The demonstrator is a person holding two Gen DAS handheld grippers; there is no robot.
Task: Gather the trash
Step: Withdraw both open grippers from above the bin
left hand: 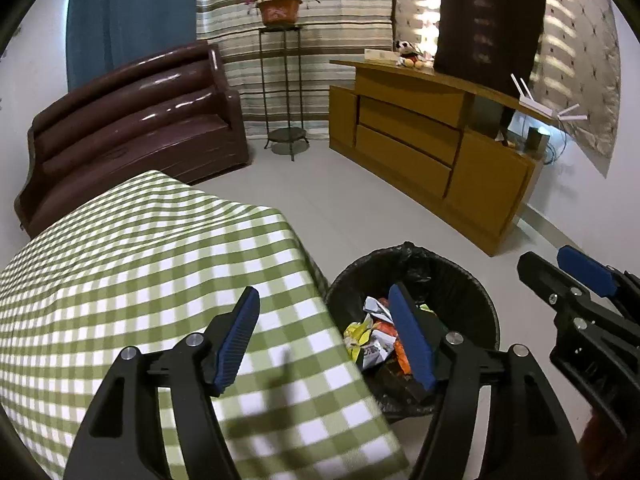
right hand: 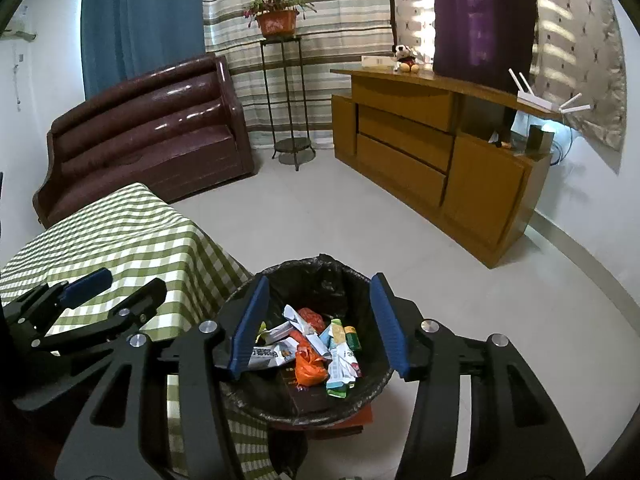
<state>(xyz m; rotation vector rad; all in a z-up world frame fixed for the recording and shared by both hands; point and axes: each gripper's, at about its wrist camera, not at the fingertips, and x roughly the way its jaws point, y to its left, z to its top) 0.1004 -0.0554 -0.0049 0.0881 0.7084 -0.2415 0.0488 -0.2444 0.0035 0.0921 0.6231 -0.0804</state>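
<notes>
The trash bin (right hand: 308, 344), lined with a black bag, stands on the floor just beside the corner of the table where the green-and-white checked tablecloth (left hand: 132, 264) hangs down. Inside it lies a heap of crumpled wrappers (right hand: 316, 348): white, orange, green and yellow packets, piled together on the bottom.

My right gripper (right hand: 320, 320) hovers directly above the bin opening. Its blue-padded fingers (right hand: 252, 324) are spread wide, one toward each side of the rim, and nothing is between them.

My left gripper (left hand: 328, 340) sits over the table corner nearest the bin. Its fingers are also spread wide and carry nothing; the left pad (left hand: 236, 340) is above the tablecloth, the right pad above the bin.

Farther out, a dark brown sofa (left hand: 132, 120) stands against the wall beyond the far table edge. A metal plant stand (right hand: 286, 100) bears a potted plant (right hand: 278, 18). A wooden cabinet (right hand: 432, 148) runs along the right, with a plush toy (right hand: 406, 58) and a white router (right hand: 536, 98) on top.
</notes>
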